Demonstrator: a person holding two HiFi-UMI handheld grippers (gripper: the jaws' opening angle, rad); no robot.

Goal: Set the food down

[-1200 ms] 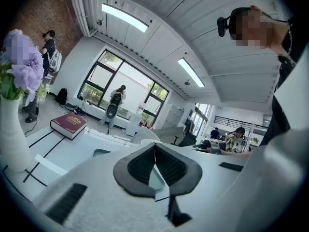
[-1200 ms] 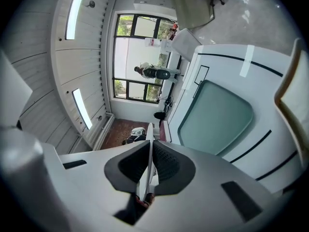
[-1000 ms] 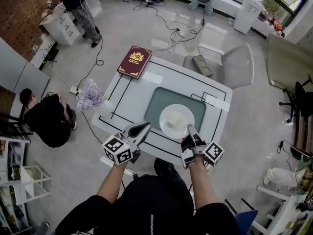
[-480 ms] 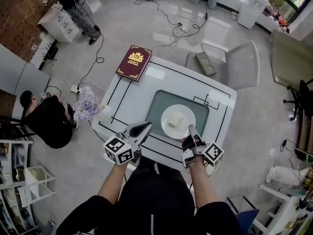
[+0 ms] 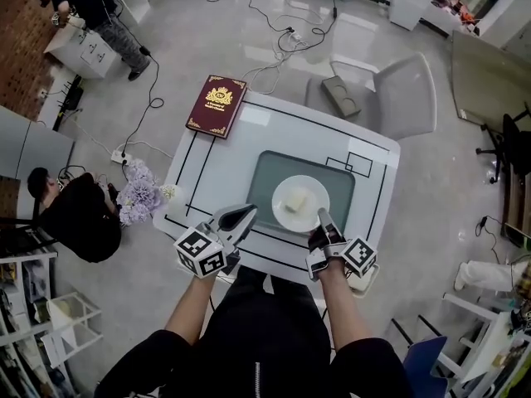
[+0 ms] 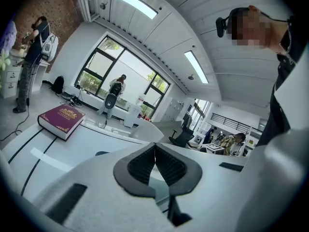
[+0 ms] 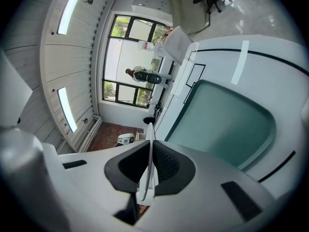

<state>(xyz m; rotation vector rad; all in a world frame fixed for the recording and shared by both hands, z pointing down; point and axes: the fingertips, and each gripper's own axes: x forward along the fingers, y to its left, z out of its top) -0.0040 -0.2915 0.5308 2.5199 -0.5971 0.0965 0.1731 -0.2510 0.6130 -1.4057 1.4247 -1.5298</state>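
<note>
- The pale block of food (image 5: 294,201) lies in the middle of a round white plate (image 5: 309,187). The plate is over the grey-green mat (image 5: 265,171), towards the near edge of the white table (image 5: 220,160).
- The right gripper (image 5: 322,216) is clenched on the plate's near rim; in its own view the thin white rim (image 7: 150,146) runs edge-on between the pads.
- The left gripper (image 5: 242,216) is pressed together on nothing, hovering at the table's near edge, left of the plate.
- Step in hand, as I judge it: lowering the plate onto the mat. I cannot tell whether it already rests there.
- The next move calls for the plate to sit flat, then for the right jaws to part and draw back towards the near edge.
- Count:
  - one plate, one piece of food, one mat, two grippers;
  - one dark red book (image 5: 216,104) at the far left corner;
  - one grey chair (image 5: 398,98) beyond the far edge.
</note>
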